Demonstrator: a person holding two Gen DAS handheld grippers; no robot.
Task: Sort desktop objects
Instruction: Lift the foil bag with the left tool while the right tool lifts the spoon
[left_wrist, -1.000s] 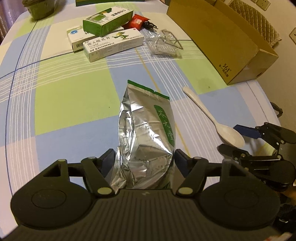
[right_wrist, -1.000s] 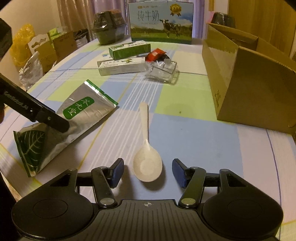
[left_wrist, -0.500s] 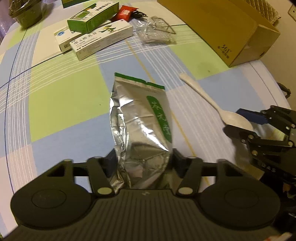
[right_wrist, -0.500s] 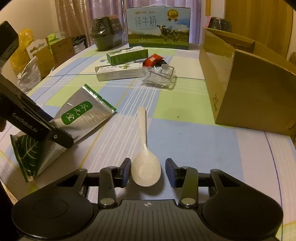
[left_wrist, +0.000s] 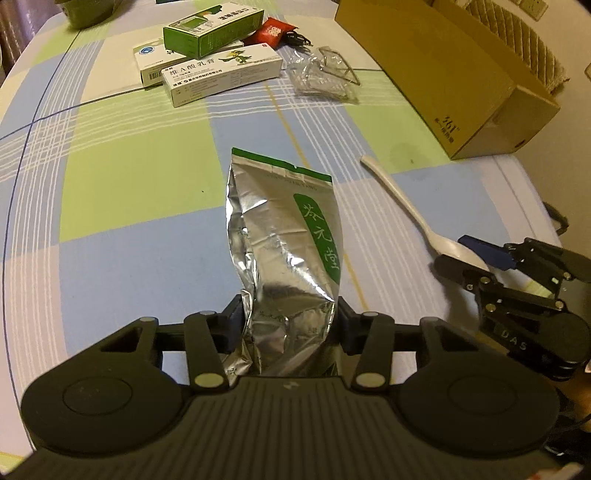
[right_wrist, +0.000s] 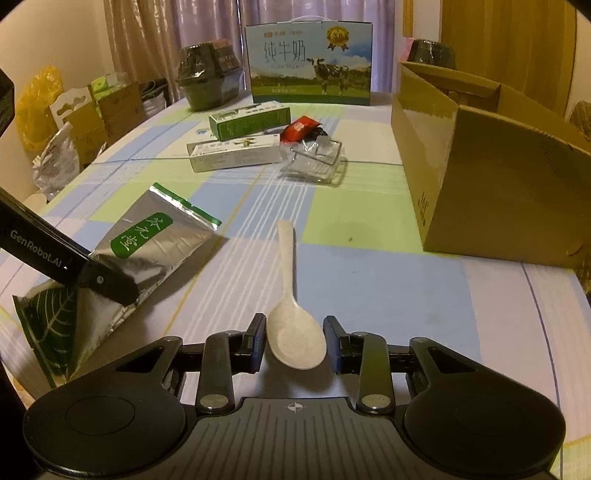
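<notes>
A silver foil pouch (left_wrist: 288, 240) with a green label lies lengthwise ahead of my left gripper (left_wrist: 290, 325). That gripper is shut on the pouch's crumpled near end. In the right wrist view the pouch (right_wrist: 155, 243) sits at the left with the left gripper (right_wrist: 107, 284) clamped across it. A white spoon (right_wrist: 288, 251) lies on the checked tablecloth (right_wrist: 369, 288), handle pointing away. My right gripper (right_wrist: 295, 343) is shut on its bowl, fingers against both sides. The left wrist view shows the spoon (left_wrist: 399, 199) and the right gripper (left_wrist: 472, 258) at the right.
An open cardboard box (right_wrist: 498, 184) stands at the right. Farther back are medicine boxes (left_wrist: 221, 74), a red packet (left_wrist: 273, 29), a clear plastic tray (right_wrist: 314, 162), a milk carton (right_wrist: 310, 62) and a dark wrapped container (right_wrist: 210, 81). The table edge runs close on the right.
The right fingers have drawn in from either side until they meet the spoon bowl. The left fingers have squeezed tighter on the pouch, which is more crumpled.
</notes>
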